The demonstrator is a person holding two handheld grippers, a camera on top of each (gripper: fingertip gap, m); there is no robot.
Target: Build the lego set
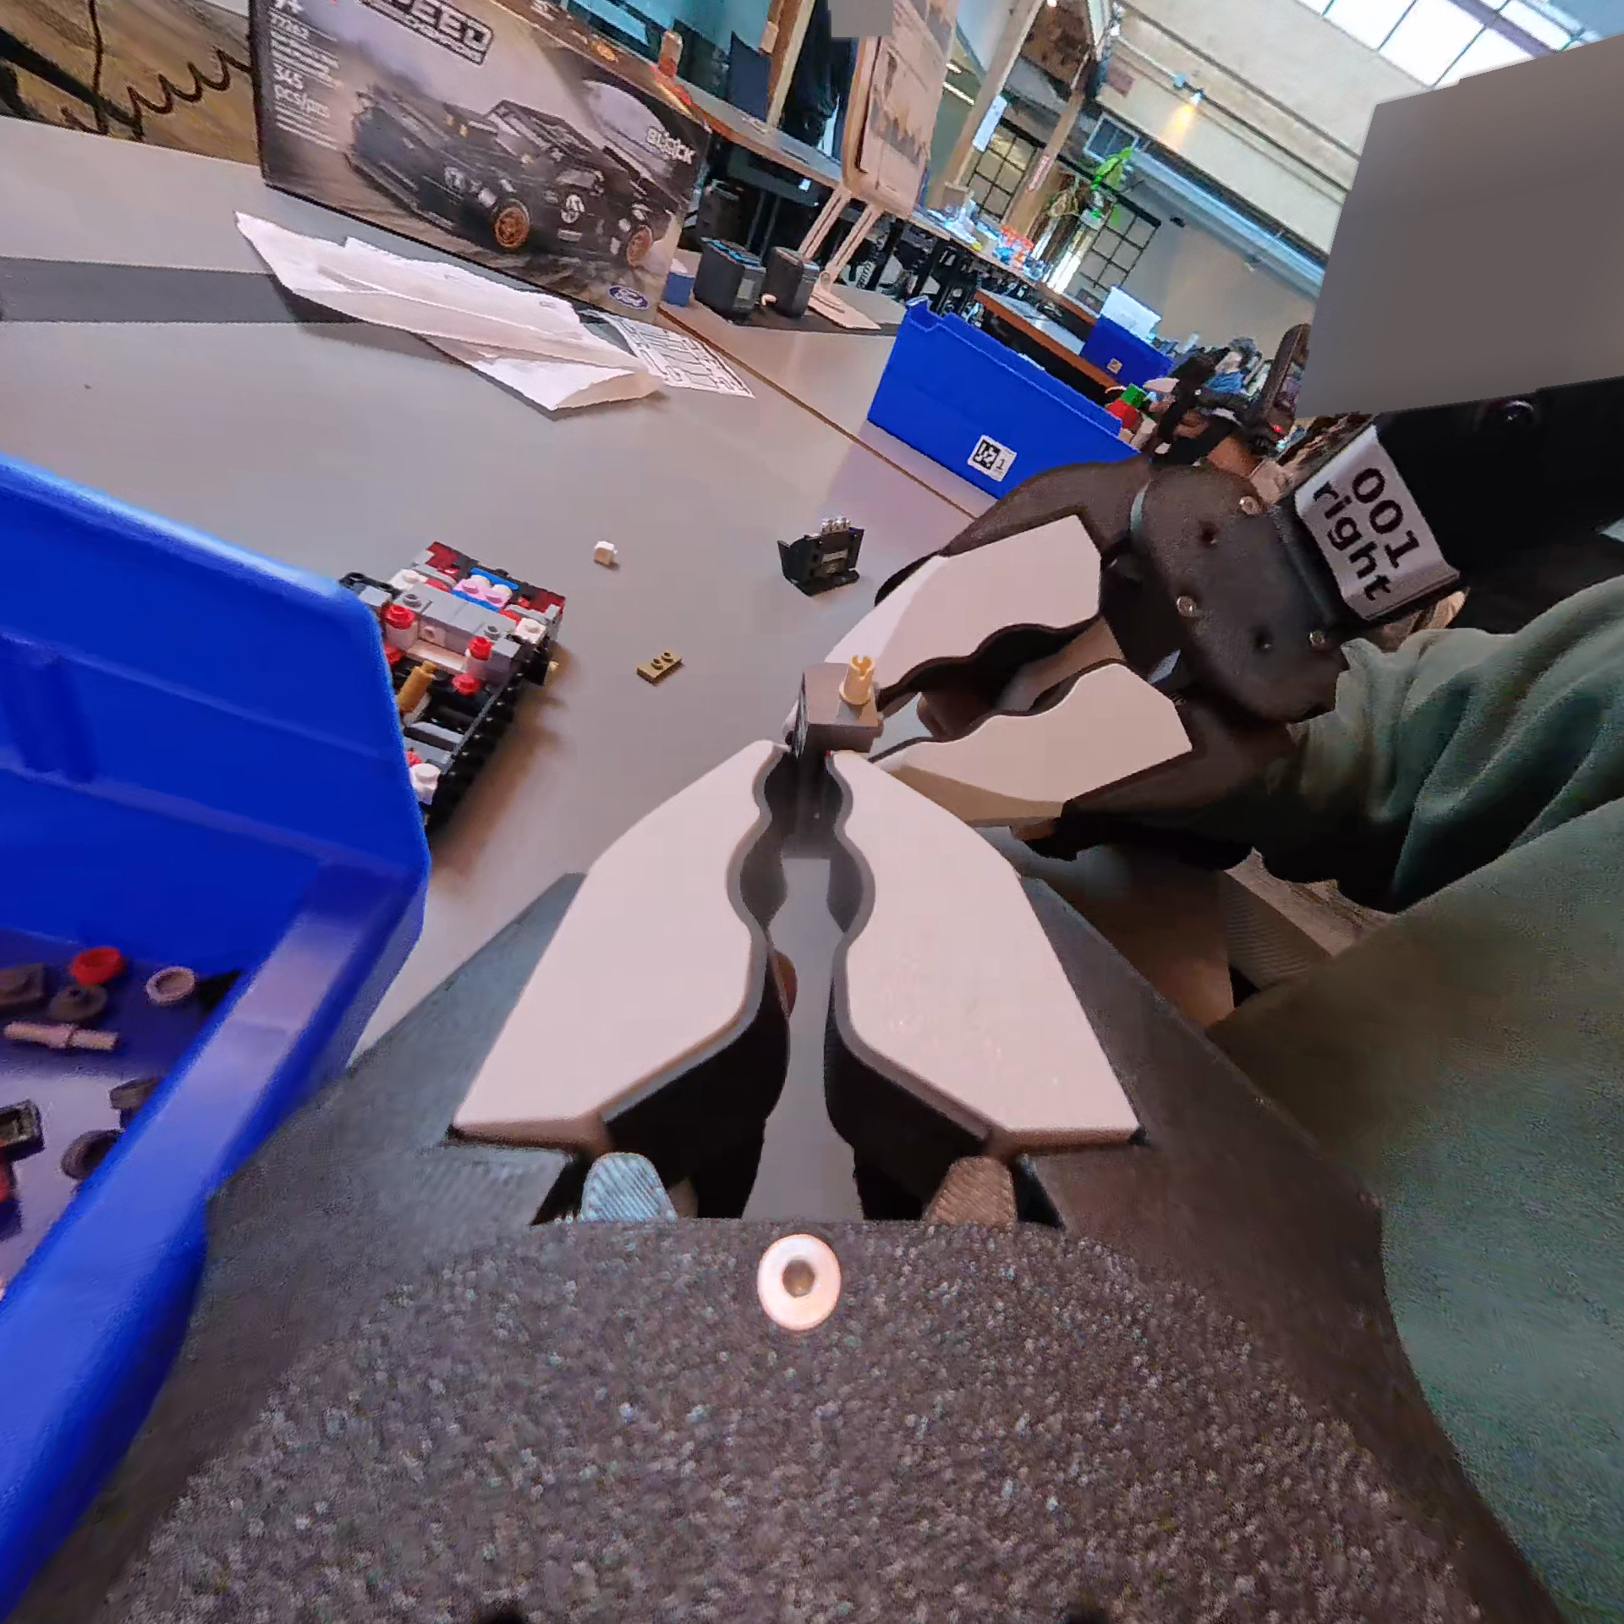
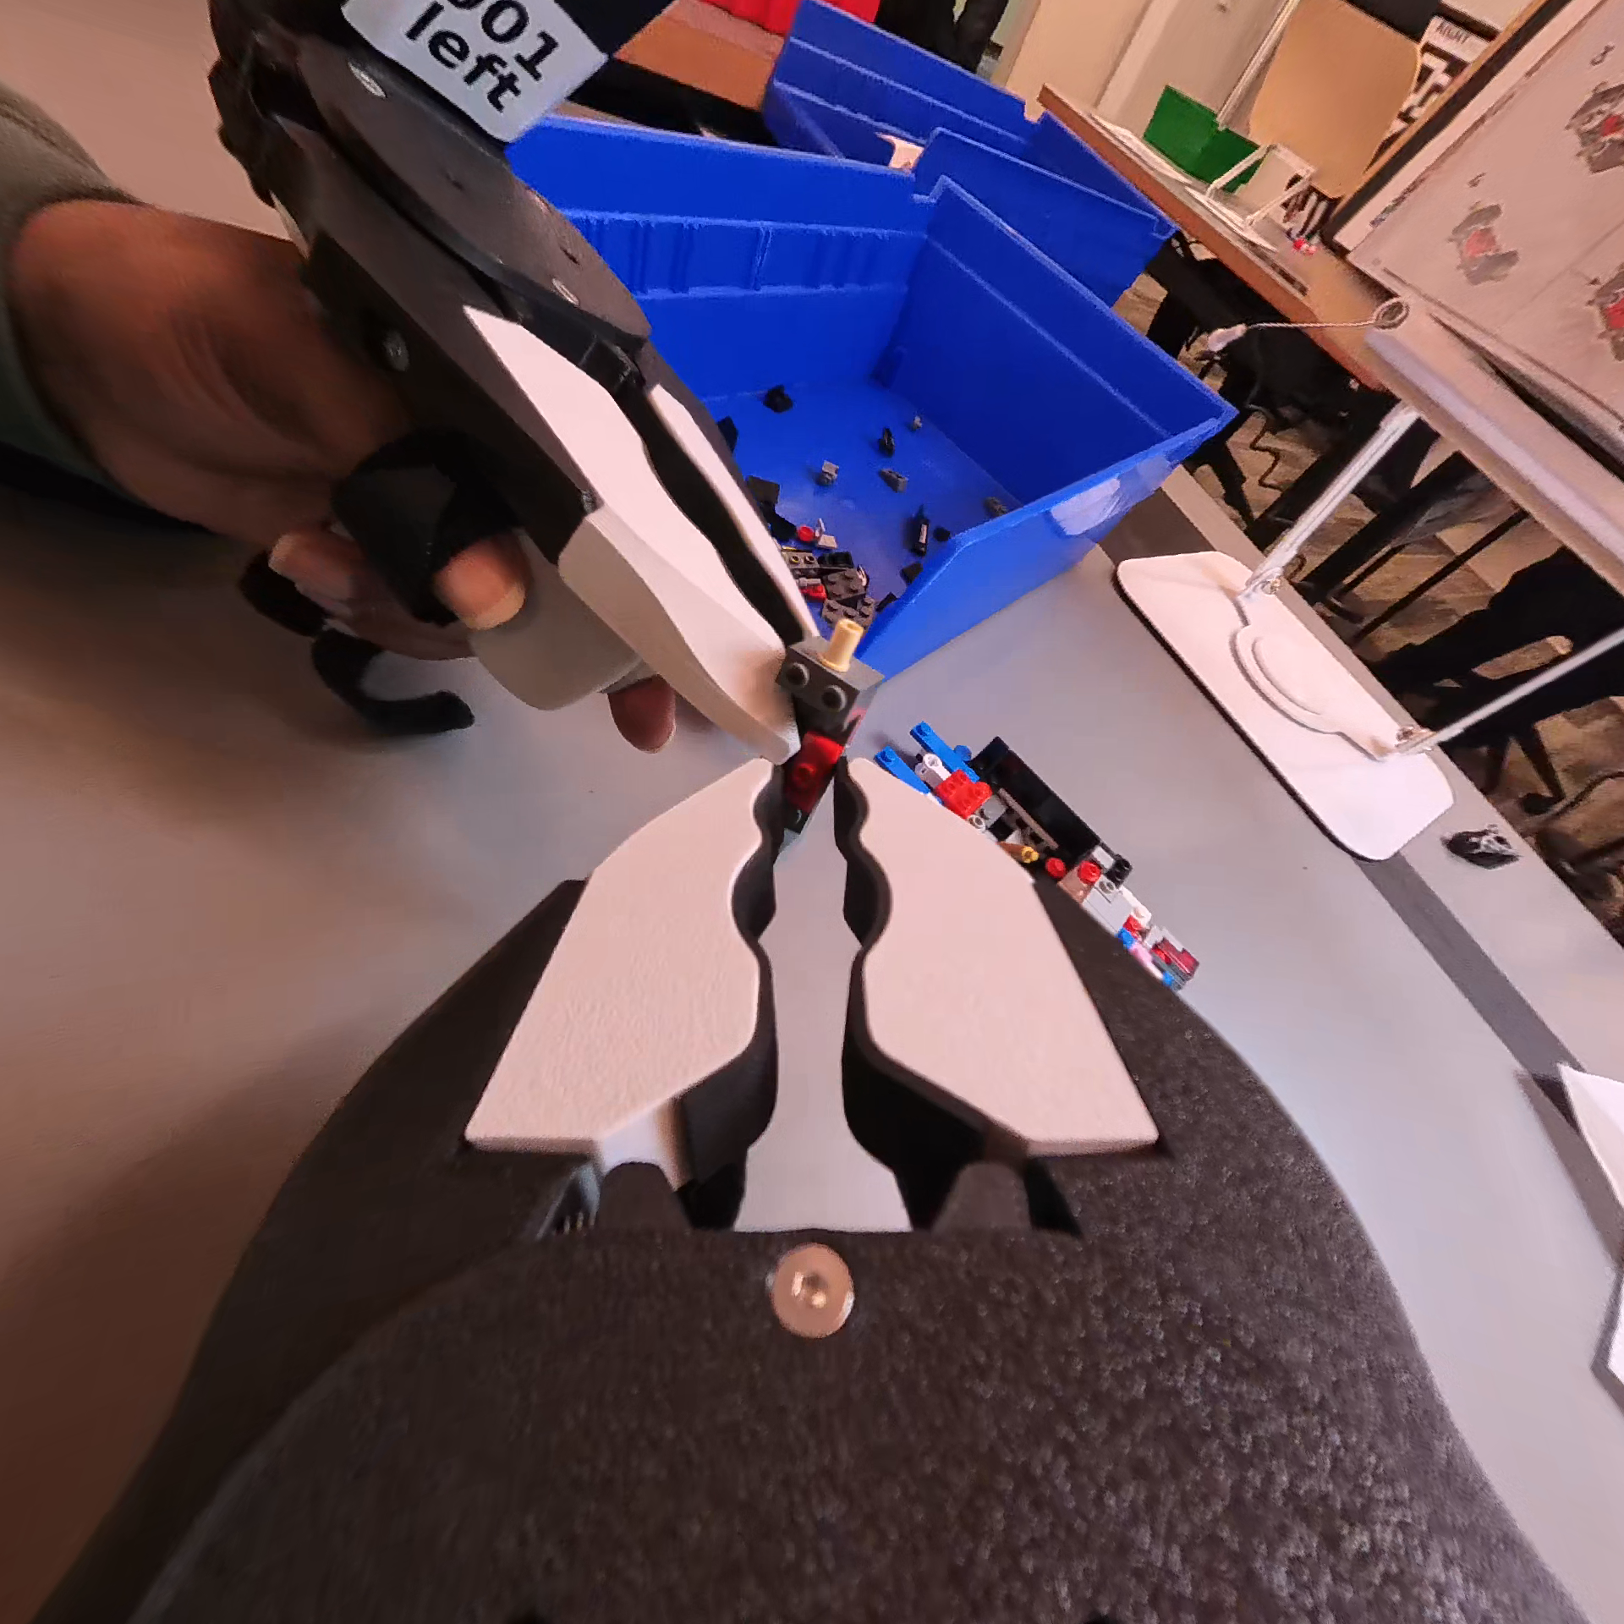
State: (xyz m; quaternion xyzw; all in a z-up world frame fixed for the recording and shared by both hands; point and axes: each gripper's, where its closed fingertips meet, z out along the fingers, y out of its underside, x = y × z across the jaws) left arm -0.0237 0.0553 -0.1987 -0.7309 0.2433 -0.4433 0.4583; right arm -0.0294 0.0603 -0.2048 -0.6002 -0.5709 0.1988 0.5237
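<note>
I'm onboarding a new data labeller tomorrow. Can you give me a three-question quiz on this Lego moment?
1. True or false: both grippers grip the same small sub-assembly.
2. What stands up from the grey brick on top of it? A) a tan peg B) a black wheel C) a blue plate
3. Where does the partly built car sit?

Key
1. True: the left gripper and the right gripper each close on it, held above the table.
2. A, the tan peg.
3. On the table, beside the blue bin of loose parts, untouched by either gripper.
</note>
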